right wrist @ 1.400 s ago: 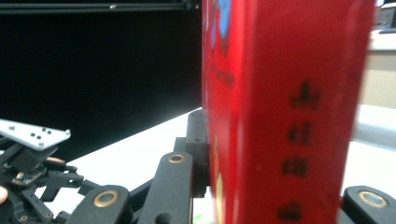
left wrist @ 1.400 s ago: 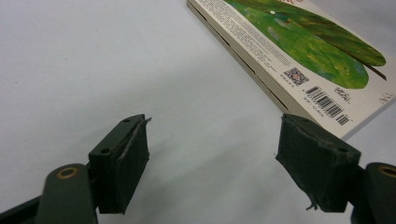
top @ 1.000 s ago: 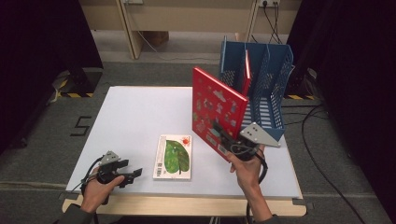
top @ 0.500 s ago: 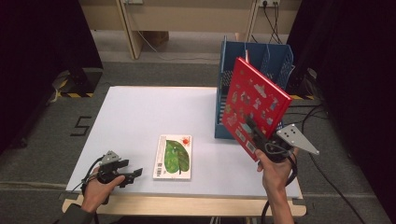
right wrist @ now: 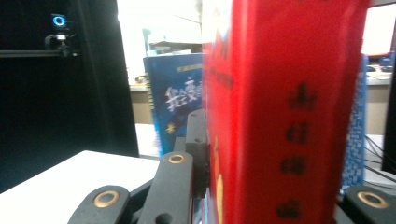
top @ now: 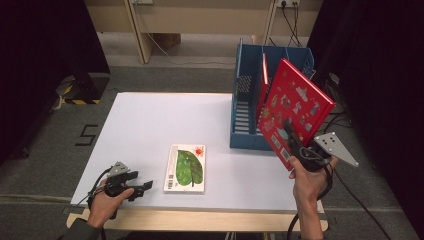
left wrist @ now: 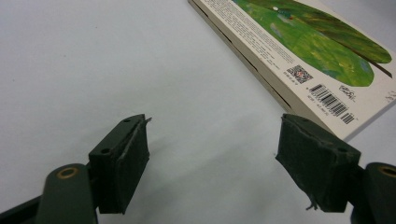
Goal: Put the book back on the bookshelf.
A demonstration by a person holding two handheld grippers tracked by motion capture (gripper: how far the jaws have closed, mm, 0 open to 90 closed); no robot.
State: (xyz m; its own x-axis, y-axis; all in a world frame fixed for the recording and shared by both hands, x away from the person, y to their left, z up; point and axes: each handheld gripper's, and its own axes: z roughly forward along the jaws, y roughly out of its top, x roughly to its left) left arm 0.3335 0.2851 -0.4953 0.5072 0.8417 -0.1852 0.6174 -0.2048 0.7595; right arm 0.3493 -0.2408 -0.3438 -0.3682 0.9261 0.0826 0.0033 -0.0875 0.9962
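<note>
While my right gripper (top: 294, 141) clamps the lower corner of a large red hardcover picture book (top: 296, 110), I hold that book tilted in the air just right of the blue plastic file rack (top: 243, 107) at the white table's (top: 150, 125) far right; a thin red book (top: 263, 85) already stands in the rack. My left gripper (top: 141, 187) rests near the front left edge, jaws wide and empty, beside a flat white book with a green leaf cover (top: 186, 167)
</note>
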